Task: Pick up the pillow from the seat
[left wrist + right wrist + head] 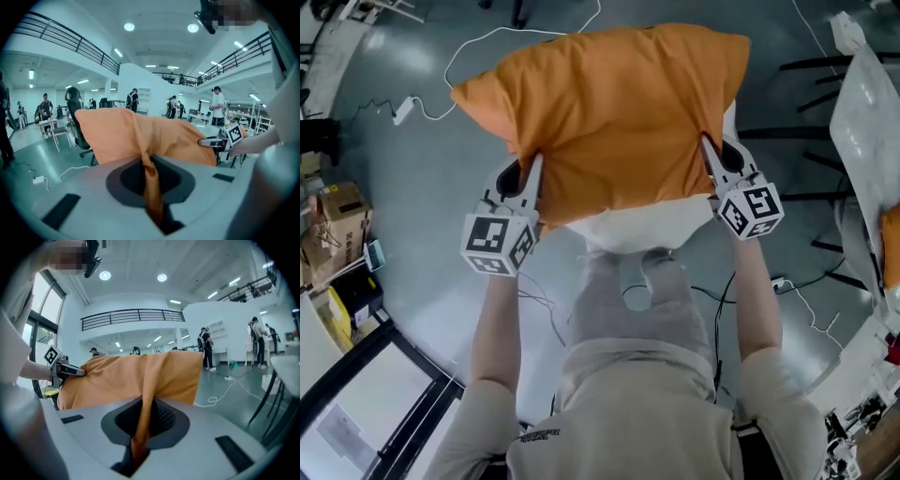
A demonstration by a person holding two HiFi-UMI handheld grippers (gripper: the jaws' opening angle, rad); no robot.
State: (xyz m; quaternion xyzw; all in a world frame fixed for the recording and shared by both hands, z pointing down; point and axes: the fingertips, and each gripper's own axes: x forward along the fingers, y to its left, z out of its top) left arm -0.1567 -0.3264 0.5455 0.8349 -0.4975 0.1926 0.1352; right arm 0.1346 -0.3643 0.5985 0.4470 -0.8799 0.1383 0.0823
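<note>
An orange pillow (pixel 614 122) hangs in the air in front of me, its white inner (pixel 642 225) showing at the near edge. My left gripper (pixel 530 183) is shut on a fold of the orange cover at the pillow's left edge. My right gripper (pixel 710 155) is shut on the cover at its right edge. In the left gripper view the pinched orange fabric (pixel 150 183) runs down between the jaws, with the right gripper (pixel 213 142) across the pillow. The right gripper view shows the same pinched fold (pixel 140 427) and the left gripper (pixel 65 370) beyond.
A grey floor lies below with a white cable and power strip (pixel 403 111) at the left. Cardboard boxes (pixel 333 225) stand at the far left. A plastic-wrapped item (pixel 867 122) is at the right. An office chair (pixel 75 117) and several people (pixel 218 105) are in the hall.
</note>
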